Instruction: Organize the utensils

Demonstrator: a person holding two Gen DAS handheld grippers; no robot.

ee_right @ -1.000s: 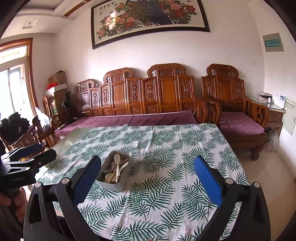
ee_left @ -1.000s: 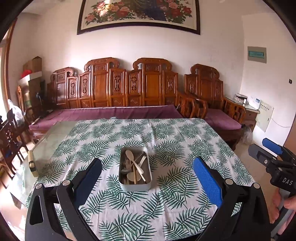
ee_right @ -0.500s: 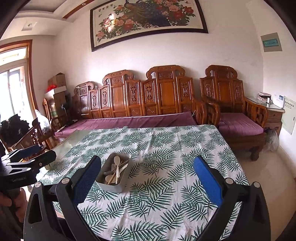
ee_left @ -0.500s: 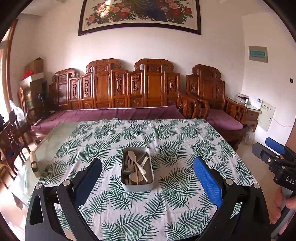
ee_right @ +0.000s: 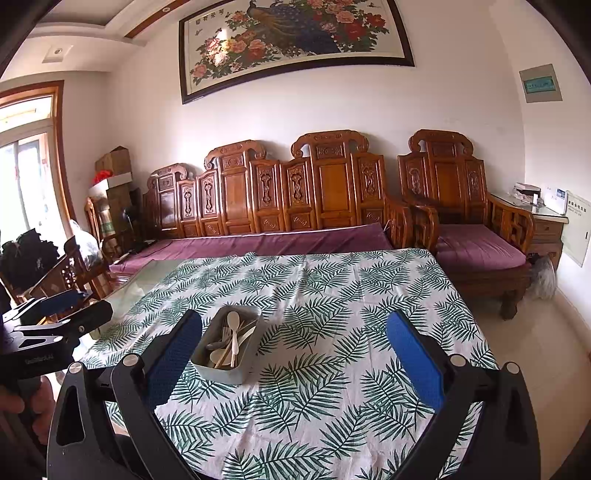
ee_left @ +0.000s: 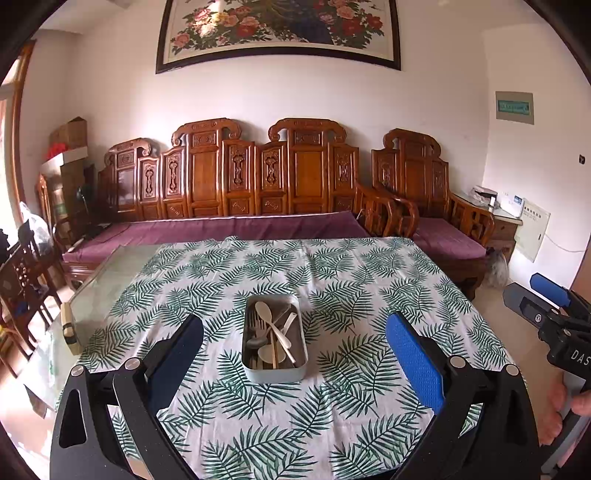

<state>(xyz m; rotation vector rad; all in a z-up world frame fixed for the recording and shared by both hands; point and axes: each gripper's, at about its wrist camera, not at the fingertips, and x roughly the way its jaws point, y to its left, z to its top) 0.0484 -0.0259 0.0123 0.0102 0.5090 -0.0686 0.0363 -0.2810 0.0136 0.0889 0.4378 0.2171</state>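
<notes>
Room: a living room with white walls, a carved wooden bench (ee_left: 236,184) with purple cushions along the back wall, a matching armchair (ee_left: 428,199) to its right, and a framed peony painting (ee_left: 280,29) above.
Table: a glass-topped table (ee_left: 99,284), mostly covered by a white cloth with green fern leaves (ee_left: 332,288); the bare glass shows along the left edge.
Metal tray (ee_left: 274,341): a small oblong tin with rounded corners, standing on the cloth about midway between the left and right edges, nearer the front edge than the back.
Utensils (ee_left: 271,334): piled loosely in the tray; a pale spoon (ee_left: 264,309) lies on top with its bowl toward the back edge, forks and more spoons under it, and thin wooden sticks along the length.
Left gripper (ee_left: 293,354): held above the front edge of the table, pointing straight at the tray; its jaws are spread wide with nothing between the blue pads.
Right gripper (ee_right: 293,354): held over the front edge further right, the tray appearing by its left finger; jaws likewise wide apart and empty.
Hands: fingers (ee_left: 569,410) wrap the right gripper's handle, seen at the right rim of the left view.
</notes>
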